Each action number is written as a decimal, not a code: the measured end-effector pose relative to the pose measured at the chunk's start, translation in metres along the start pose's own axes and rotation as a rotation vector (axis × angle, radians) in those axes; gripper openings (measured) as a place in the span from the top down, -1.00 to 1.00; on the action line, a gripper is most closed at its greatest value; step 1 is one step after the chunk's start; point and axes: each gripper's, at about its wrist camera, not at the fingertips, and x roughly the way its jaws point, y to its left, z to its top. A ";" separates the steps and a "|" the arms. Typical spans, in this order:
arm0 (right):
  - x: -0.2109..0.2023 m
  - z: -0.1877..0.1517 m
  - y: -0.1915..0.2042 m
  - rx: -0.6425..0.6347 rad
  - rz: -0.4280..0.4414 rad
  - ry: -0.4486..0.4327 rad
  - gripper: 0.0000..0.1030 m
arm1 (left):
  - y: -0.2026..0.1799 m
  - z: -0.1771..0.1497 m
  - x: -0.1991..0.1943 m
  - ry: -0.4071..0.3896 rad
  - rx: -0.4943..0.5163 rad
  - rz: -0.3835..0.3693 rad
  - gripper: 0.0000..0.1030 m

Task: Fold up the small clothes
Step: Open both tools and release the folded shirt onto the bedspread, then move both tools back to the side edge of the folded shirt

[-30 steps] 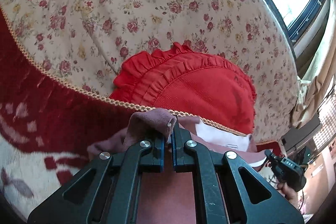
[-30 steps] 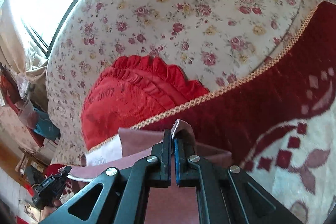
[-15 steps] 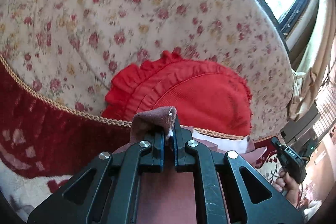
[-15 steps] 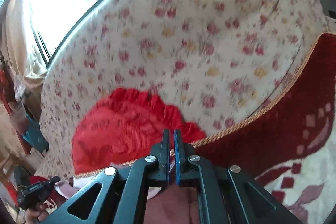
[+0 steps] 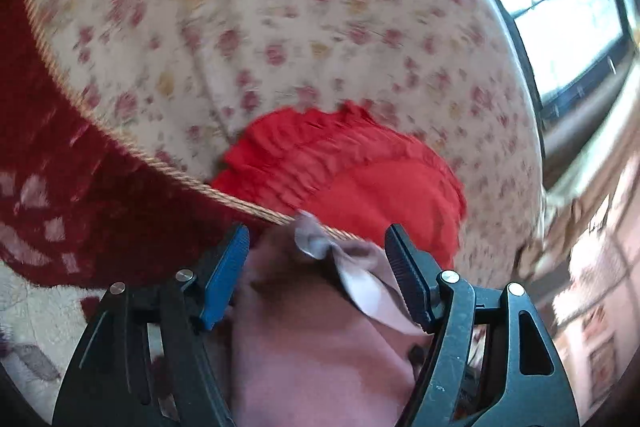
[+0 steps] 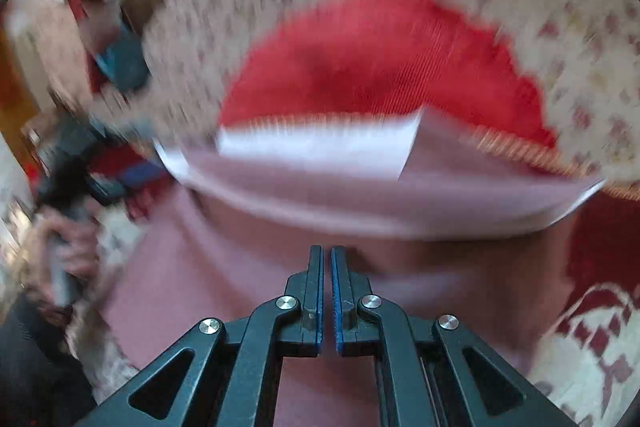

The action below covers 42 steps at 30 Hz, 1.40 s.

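Note:
A dusty-pink small garment (image 5: 320, 339) with a pale lining lies on the dark red patterned blanket (image 5: 80, 195). My left gripper (image 5: 318, 247) is open, its blue pads on either side of a loose corner of the garment. In the right wrist view the garment (image 6: 248, 267) spreads out below and ahead, with a folded-over edge and white lining (image 6: 320, 147). My right gripper (image 6: 327, 255) has its jaws nearly together above the cloth; nothing shows between them. Both views are motion-blurred.
A red frilled cushion (image 5: 360, 171) lies just beyond the garment on the floral bedsheet (image 5: 280, 7), and shows in the right wrist view (image 6: 380, 67). A gold cord (image 5: 132, 147) edges the blanket. A window (image 5: 560, 7) is at far right. A hand (image 6: 60, 255) holds the other gripper.
My left gripper has opened and let go of the garment's corner, which now lies loose. My right gripper no longer holds cloth and has swung left over the garment.

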 end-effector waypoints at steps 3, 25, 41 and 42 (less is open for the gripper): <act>0.012 0.008 0.001 0.017 -0.047 -0.022 0.95 | -0.026 -0.011 0.007 0.045 0.116 -0.024 -0.35; -0.093 0.034 -0.082 0.213 -0.113 -0.495 0.95 | -0.020 -0.006 0.046 -0.019 0.217 0.176 -0.35; -0.055 0.014 -0.117 0.321 -0.157 -0.299 0.95 | -0.023 -0.044 0.044 0.011 0.327 0.271 -0.36; -0.065 0.010 -0.113 0.302 -0.138 -0.297 0.94 | -0.023 -0.044 0.036 0.010 0.313 0.261 -0.36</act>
